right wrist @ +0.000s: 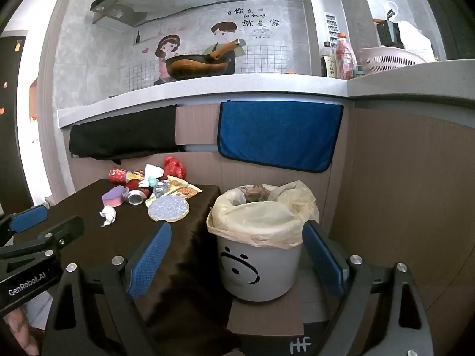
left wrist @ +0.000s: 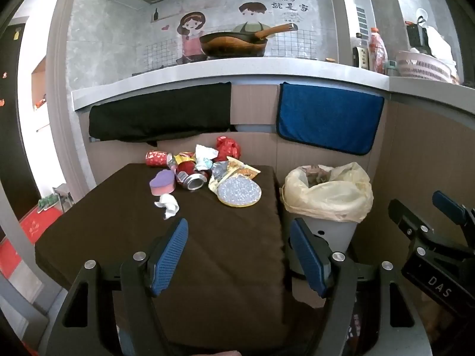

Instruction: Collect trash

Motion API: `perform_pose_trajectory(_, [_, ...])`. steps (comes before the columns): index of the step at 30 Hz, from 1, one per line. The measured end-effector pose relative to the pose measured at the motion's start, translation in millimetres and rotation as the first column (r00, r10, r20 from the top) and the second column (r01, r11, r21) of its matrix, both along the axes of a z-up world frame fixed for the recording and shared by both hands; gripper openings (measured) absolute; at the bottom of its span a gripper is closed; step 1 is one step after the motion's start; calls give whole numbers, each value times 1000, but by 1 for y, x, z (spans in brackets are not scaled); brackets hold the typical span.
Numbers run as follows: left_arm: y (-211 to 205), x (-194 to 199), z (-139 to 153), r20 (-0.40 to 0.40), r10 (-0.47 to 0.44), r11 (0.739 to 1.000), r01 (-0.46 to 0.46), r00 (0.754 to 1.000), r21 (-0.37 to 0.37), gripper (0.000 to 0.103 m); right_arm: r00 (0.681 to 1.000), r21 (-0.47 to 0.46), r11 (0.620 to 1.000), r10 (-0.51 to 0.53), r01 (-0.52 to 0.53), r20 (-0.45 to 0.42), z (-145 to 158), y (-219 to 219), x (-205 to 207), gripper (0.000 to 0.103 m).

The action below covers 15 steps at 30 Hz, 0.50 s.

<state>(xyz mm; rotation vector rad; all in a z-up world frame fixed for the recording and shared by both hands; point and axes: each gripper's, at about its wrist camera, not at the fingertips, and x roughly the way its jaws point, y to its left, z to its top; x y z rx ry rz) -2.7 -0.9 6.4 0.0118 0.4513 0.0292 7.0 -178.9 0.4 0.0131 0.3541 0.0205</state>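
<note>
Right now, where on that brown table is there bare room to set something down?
The near half of the table is bare, from the white tissue and round sparkly pad back to both open grippers. The far edge is crowded: can, purple sponge, wrappers. The lined bin stands beside the table's right edge.

Bright daylight from the left, sharp focus, strong fisheye bending with dark vignetted corners.
</note>
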Motion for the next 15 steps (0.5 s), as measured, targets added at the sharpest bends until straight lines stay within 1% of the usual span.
perform_pose_trajectory(15, [0, 0, -1, -3, 0, 1000, 0, 1000, 2, 72, 1000, 5, 1000, 2, -2, 1, 1, -1, 0, 88])
